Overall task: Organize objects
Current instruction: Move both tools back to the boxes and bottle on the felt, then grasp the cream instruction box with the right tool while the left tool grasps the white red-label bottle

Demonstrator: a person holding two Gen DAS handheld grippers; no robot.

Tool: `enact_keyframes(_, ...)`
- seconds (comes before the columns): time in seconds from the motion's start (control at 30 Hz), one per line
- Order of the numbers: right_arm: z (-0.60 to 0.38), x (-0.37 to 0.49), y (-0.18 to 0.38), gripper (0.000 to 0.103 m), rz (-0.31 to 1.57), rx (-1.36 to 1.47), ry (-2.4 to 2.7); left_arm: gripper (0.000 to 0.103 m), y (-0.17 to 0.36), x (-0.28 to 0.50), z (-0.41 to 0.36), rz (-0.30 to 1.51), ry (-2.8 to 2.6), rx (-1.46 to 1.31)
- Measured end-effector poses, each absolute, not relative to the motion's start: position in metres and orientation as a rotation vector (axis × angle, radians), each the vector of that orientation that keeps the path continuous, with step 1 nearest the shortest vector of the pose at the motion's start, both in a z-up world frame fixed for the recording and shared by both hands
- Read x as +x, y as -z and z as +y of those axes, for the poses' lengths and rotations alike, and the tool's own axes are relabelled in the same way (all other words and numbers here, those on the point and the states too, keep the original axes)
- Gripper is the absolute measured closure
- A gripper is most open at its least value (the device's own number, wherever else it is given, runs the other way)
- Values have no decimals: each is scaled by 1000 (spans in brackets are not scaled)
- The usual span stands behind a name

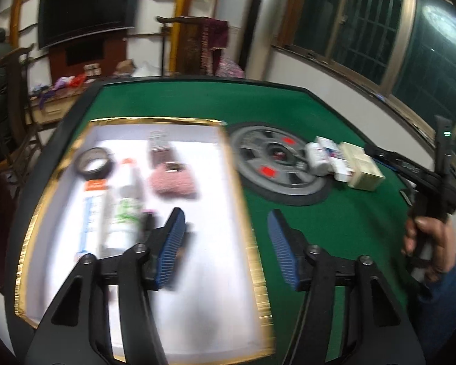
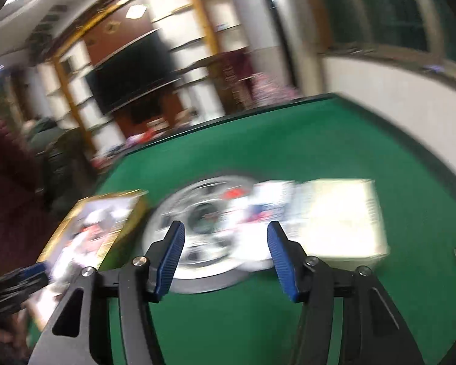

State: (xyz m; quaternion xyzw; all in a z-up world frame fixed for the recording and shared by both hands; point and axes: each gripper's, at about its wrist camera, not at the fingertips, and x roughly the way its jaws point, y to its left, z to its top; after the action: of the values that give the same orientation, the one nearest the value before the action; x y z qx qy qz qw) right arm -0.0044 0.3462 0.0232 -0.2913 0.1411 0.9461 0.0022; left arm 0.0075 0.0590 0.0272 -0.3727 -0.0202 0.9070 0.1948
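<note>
— Green felt covering the bench; gold-rimmed tray sitting on its left half, already holding a tape roll, a white bottle, a boxed tube and something pink and fuzzy.

— And still lying loose?

— Small white bottle, a couple of white cartons and a cream box, bunched just right of the grey round hub, well apart from the tray.

— Holding anything?

— Nothing. Left tool hovering over the tray's right edge, jaws roughly half apart, bare. Right tool likewise half apart and empty, pointing toward the loose cluster; heavily smeared there, so possibly lining up on the cream box, hard telling.

— Step in hand?

— Looking like a switch between items: tray side finished with, next pick not yet gripped.

— Needing what next?

— Bringing the right tool down over one carton, straddling it without nudging its neighbours, then closing.
</note>
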Motion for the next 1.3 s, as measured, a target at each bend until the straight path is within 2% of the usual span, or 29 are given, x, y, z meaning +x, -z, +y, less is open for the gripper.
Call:
enact_keyframes(0.23,409,-8,-7,44,545,-956,-2816,44,-31,-11,150,82,-2411,-1124)
enact_keyframes(0.37,421,-10,-4,43,540,-990,-2796,44,-25,-37,186,57,-2350,-1235)
enact_keyframes(0.53,420,-16,0,34,519,-1020,-2804,44,-27,-66,209,35,-2401,-1265)
enact_keyframes(0.63,411,-25,1,26,434,-1029,-2786,44,-27,-79,213,2,-2409,-1287)
enact_keyframes(0.83,393,-45,15,22,26,-1106,-2655,44,-19,-109,229,12,-2394,-1356)
enact_keyframes(0.93,415,-50,33,23,90,-1231,-2593,44,-14,-118,240,31,-2383,-1380)
enact_keyframes(0.97,423,-50,38,26,120,-1257,-2581,44,-12,-120,243,31,-2381,-1386)
enact_keyframes(1.07,443,-43,36,29,287,-1245,-2628,44,-6,-127,251,30,-2363,-1414)
enact_keyframes(1.3,445,-35,32,28,330,-1232,-2639,44,12,-140,268,57,-2335,-1457)
